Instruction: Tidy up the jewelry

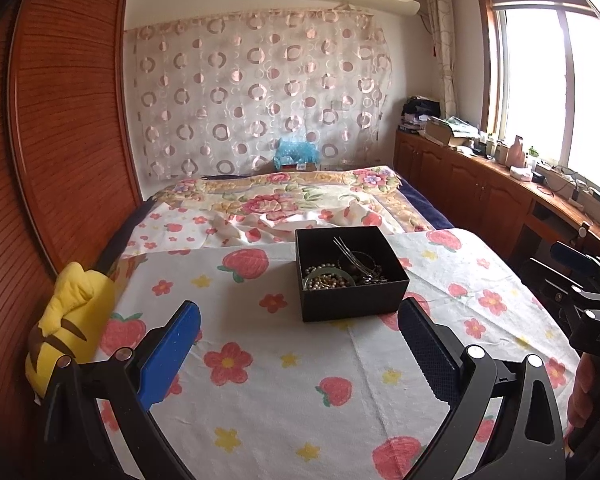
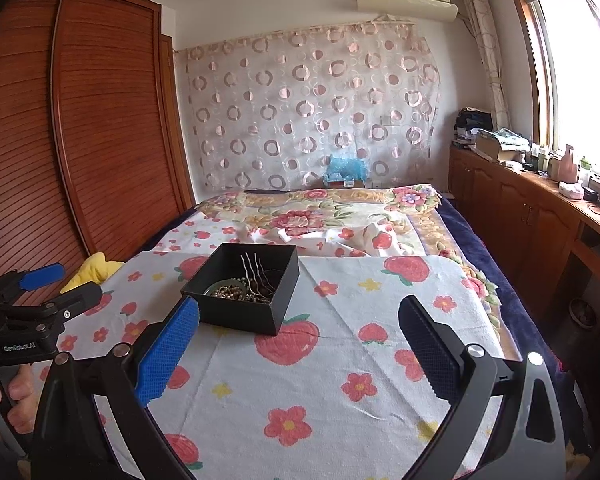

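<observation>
Jewelry (image 1: 342, 276) is all sitting in one heap inside the black box (image 1: 352, 300), which is out on the bed (image 1: 260, 400), roughly mid-width on the strawberry-print cloth (image 1: 284, 420) and nearer the foot edge than the headboard end.

Going left to right: yellow plush (image 1: 70, 320) hangs at the bed's left edge, then the left gripper (image 1: 299, 354) with its jaws wide apart and nothing between them, hovering short of the box. Box is next, holding a bead strand, what looks like a greenish bangle and a few wavy metal hairpins (image 2: 256, 270), all tangled together. Then the right gripper (image 2: 298, 354), jaws also spread wide and empty.

No jewelry on the cloth outside the box that I can see. So honestly this fits either everything gathered in already, or a pile waiting to be sorted out. Can't call it from this.
</observation>
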{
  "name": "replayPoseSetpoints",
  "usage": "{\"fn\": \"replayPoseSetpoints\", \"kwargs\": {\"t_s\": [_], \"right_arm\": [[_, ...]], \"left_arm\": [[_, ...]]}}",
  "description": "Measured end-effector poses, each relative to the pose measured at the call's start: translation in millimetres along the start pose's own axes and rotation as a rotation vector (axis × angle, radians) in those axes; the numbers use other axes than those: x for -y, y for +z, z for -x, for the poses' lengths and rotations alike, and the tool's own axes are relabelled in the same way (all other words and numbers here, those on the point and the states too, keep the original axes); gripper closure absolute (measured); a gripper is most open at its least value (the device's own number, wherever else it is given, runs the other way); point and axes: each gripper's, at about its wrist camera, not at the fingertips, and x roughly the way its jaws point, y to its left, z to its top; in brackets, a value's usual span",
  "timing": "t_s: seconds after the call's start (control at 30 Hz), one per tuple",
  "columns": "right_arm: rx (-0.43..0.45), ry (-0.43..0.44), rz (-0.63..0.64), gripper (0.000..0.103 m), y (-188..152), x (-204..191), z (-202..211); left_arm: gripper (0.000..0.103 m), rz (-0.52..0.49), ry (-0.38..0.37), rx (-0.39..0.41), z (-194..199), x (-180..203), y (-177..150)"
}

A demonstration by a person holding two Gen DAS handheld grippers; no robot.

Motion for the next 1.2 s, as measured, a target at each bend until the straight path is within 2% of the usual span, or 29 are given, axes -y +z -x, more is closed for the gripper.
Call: {"fn": "replayPoseSetpoints", "kwargs": {"t_s": [1.2], "right_arm": [[0.003, -0.001, -0.002, 0.002, -5.9, 3.5, -4.4]], "left_arm": [[0.007, -0.005, 0.0, 0.014, 3.0, 2.2, 0.0]]}}
